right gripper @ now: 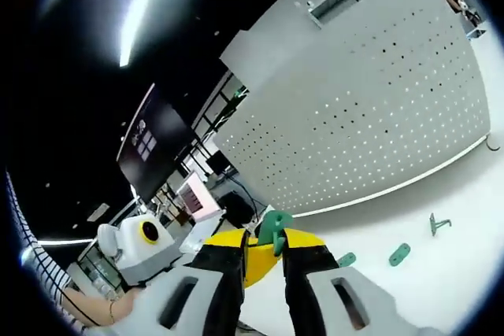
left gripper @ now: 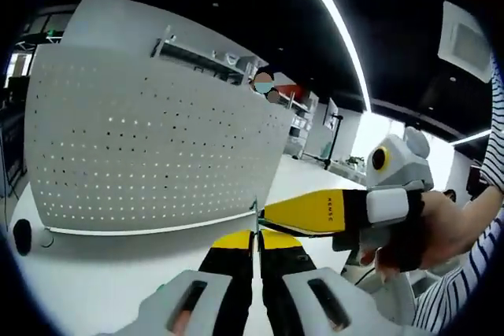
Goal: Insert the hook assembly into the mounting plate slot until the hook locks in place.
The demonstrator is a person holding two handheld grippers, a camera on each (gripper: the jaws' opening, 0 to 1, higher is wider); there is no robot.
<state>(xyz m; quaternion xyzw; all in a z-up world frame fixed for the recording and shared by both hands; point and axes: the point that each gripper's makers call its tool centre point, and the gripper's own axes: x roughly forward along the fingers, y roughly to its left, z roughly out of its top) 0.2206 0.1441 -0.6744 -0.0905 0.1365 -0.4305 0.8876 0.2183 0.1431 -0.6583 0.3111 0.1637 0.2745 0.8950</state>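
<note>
My left gripper (left gripper: pixel 256 234) is shut on a thin metal hook (left gripper: pixel 255 214) that sticks up from between its yellow tips. From the right, my right gripper (left gripper: pixel 269 212) reaches in, its yellow tips meeting the hook's top; a hand (left gripper: pixel 429 230) holds it. In the right gripper view, my right gripper (right gripper: pixel 264 243) is shut on a small green plastic mounting plate (right gripper: pixel 274 230) that stands up between its jaws. Both grippers hover above the white table in front of a white perforated panel (left gripper: pixel 150 139).
The perforated panel (right gripper: pixel 370 108) stands upright on the white table (right gripper: pixel 441 281). Two loose green plates (right gripper: pixel 400 254) (right gripper: pixel 346 259) and a spare metal hook (right gripper: pixel 438 223) lie on the table in front of it. A striped sleeve (left gripper: pixel 472 273) is at the right.
</note>
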